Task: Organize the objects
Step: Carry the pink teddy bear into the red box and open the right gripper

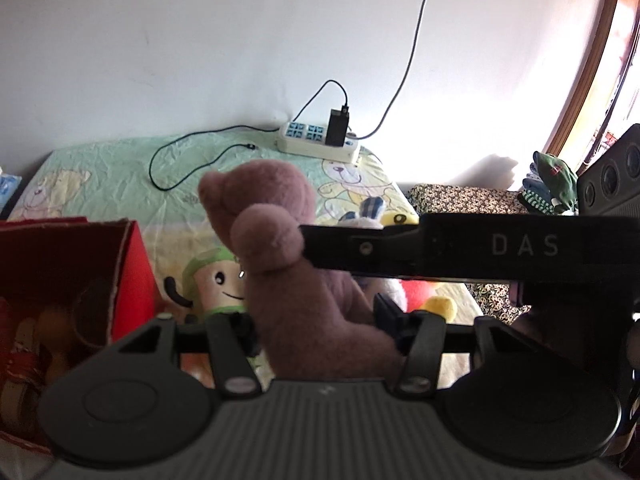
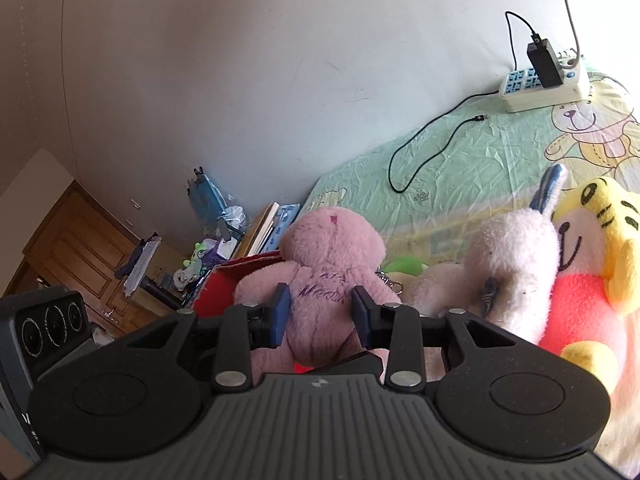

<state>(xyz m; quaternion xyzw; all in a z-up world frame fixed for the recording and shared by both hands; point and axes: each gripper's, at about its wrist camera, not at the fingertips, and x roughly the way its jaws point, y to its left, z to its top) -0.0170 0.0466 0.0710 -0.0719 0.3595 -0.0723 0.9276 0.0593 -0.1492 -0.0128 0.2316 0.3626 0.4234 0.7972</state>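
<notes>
— Two grippers hold one pink bear (image 2: pixel 320 280)?
— Yes. The right gripper (image 2: pixel 322 308) squeezes its belly, in the middle of its frame. The left gripper (image 1: pixel 316 320) is nearly closed on the bear too, low in its frame.
— Where's the box?
— The red box (image 1: pixel 128 264) is at the left. A yellow tiger (image 2: pixel 592 264) sits at the right, on the bed (image 2: pixel 460 152).

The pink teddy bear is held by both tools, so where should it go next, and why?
Probably carry the pink teddy bear sideways over the open red box beside it. Both the left tool and the right tool are pinching it, and the box top is open.
</notes>
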